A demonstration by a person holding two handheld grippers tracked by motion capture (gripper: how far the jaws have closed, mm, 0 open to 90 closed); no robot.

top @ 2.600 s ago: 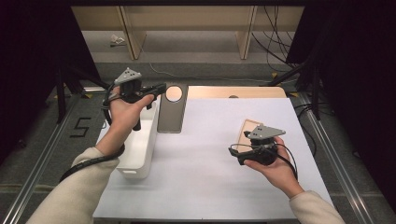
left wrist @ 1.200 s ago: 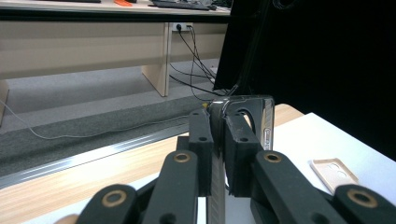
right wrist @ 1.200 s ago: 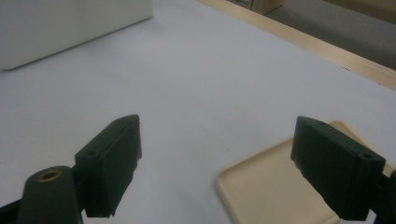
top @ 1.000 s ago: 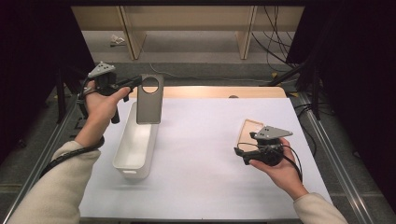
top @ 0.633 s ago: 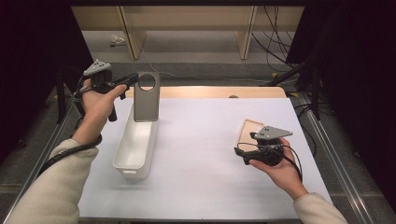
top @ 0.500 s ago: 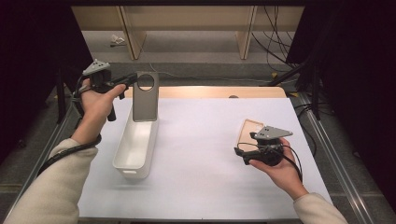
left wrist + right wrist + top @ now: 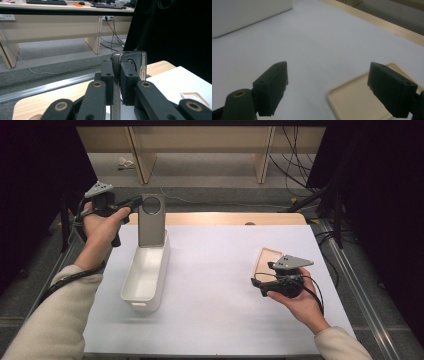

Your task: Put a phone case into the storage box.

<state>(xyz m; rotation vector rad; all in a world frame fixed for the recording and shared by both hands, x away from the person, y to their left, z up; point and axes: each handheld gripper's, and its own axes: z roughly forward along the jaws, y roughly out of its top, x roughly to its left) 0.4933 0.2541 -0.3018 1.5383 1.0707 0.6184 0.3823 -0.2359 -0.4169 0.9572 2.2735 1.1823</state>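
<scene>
Phone (image 7: 151,220), upright, clamped in left gripper (image 7: 131,203) fingers above white bin (image 7: 146,272); not yet lowered in. Right gripper (image 7: 256,282) fingers apart beside case (image 7: 266,261).

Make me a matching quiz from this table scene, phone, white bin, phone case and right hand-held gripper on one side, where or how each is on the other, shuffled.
Things:
1. phone
2. white bin
3. phone case
4. right hand-held gripper

States:
A. lies flat on the table near the person's right hand
B. jaws apart, nothing between them
C. held upright in the left hand-held gripper
D. stands open on the left part of the table

Pairs: 1-C, 2-D, 3-A, 4-B
</scene>
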